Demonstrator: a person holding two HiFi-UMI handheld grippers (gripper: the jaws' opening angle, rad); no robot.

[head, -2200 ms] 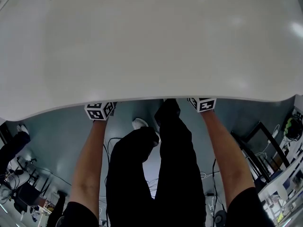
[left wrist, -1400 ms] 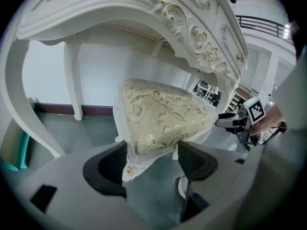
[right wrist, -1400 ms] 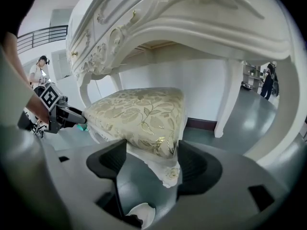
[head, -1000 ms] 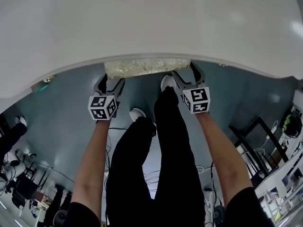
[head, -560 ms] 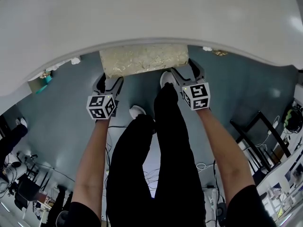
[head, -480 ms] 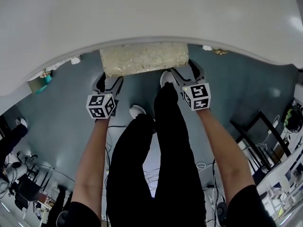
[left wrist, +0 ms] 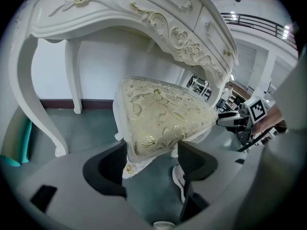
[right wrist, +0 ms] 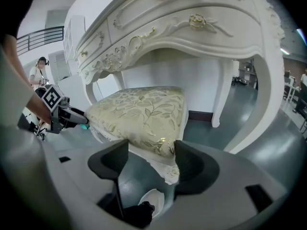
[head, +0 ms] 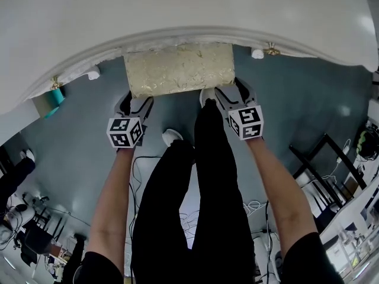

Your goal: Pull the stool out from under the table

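The stool point(head: 177, 70), white-framed with a gold-patterned cream cushion, stands partly out from under the white ornate table point(head: 177, 10). My left gripper point(head: 135, 101) is at its near left corner and my right gripper point(head: 232, 91) at its near right corner. In the left gripper view the stool's point(left wrist: 163, 114) corner sits wedged between the left gripper's point(left wrist: 151, 155) jaws. In the right gripper view the stool's point(right wrist: 144, 114) corner lies between the right gripper's point(right wrist: 151, 152) jaws, which are closing on the cushion edge.
Curved white table legs point(left wrist: 45, 119) point(right wrist: 261, 109) flank the stool. A teal object point(head: 52, 98) lies by the left leg. My legs and white shoes point(head: 172, 138) stand just behind the stool. A black frame point(head: 323, 170) and cables sit on the grey floor at the right.
The stool has slid out from under the table toward me, showing more cushion. Both grippers, first under the table edge, have come back with its near corners.
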